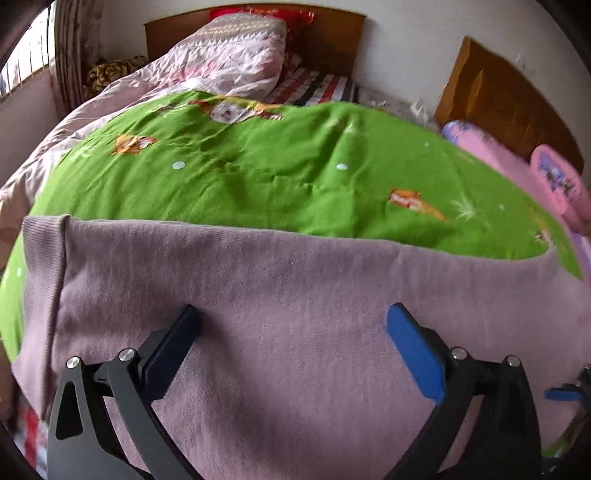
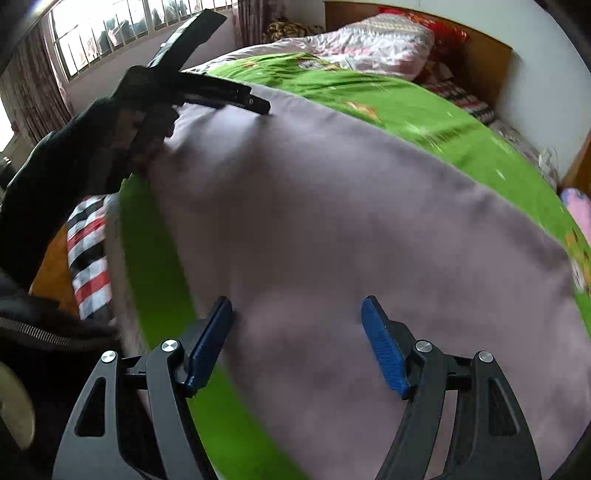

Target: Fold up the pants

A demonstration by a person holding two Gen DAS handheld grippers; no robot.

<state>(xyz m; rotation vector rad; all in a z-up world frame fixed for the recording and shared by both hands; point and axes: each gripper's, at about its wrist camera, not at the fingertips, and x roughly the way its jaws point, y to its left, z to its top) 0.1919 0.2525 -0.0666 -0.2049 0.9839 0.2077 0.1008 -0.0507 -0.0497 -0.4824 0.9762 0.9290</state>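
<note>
The mauve pants (image 1: 280, 295) lie flat across the green bed cover (image 1: 258, 170), with a ribbed band at the left end (image 1: 42, 258). My left gripper (image 1: 295, 328) is open just above the pants, its blue pads (image 1: 413, 350) spread wide and holding nothing. In the right wrist view the pants (image 2: 332, 221) fill the middle. My right gripper (image 2: 297, 332) is open over the pants' near edge, empty. The left gripper (image 2: 221, 98) shows at the pants' far end, seen edge-on.
A pink patterned quilt (image 1: 221, 62) and a wooden headboard (image 1: 332, 33) lie at the far end of the bed. Pink items (image 1: 554, 184) sit at the right. A checked sheet (image 2: 88, 254) hangs at the bed's left side. A window (image 2: 110, 33) is beyond.
</note>
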